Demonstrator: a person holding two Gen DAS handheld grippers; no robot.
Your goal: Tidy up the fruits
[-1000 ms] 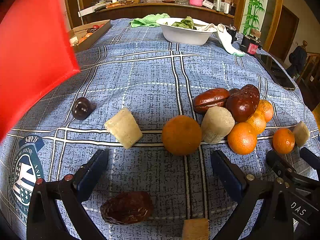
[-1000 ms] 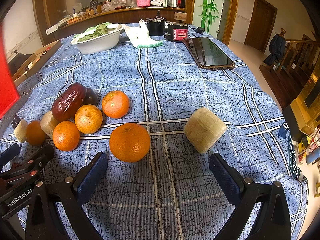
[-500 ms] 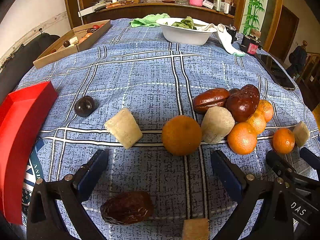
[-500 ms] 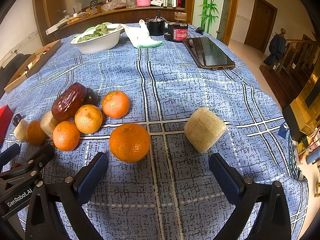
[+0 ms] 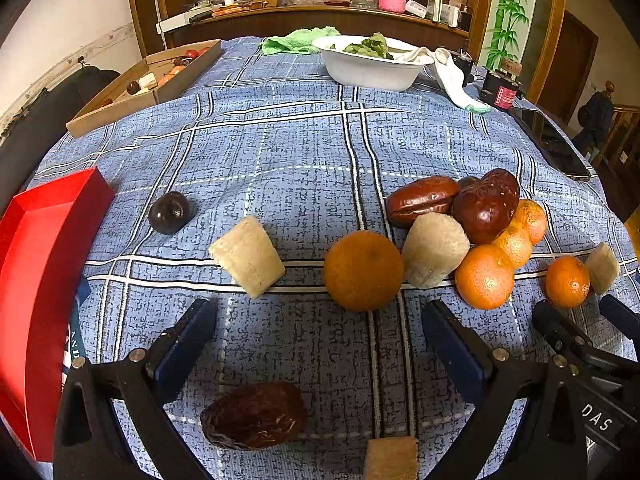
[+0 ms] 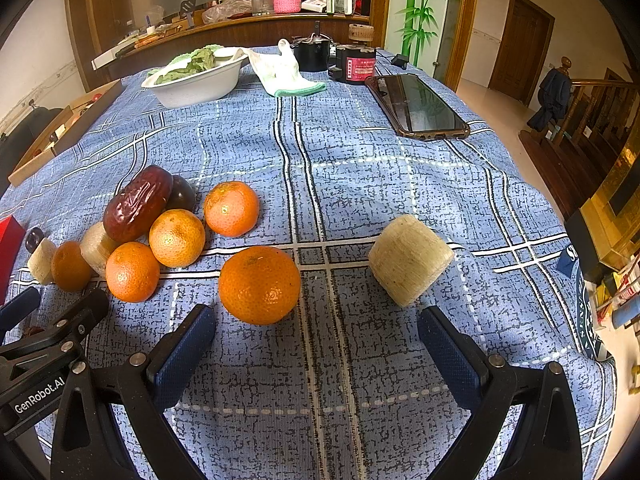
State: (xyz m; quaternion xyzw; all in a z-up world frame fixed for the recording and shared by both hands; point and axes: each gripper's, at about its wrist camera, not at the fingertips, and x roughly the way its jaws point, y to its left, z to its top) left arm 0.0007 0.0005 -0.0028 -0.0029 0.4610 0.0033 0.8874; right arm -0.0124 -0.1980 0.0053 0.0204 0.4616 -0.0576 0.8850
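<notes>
1. The table [image 5: 300, 152], under a blue checked cloth, carries all the fruit loose; nothing is sorted yet, so I judge the task is at its very start.
2. The red tray [image 5: 44, 248] lies at the left edge, apparently empty; it seems the likely place for the fruit.
3. The left gripper [image 5: 320, 344] hangs spread wide and holding nothing, low over the cloth; a dark date [image 5: 254, 416] lies between its fingers, an orange [image 5: 363, 270] just ahead.
4. The right gripper [image 6: 316, 344] is likewise spread and unloaded; another orange [image 6: 259, 284] sits just ahead.
5. Next: pick one fruit, advance, straddle it, close gently.
</notes>
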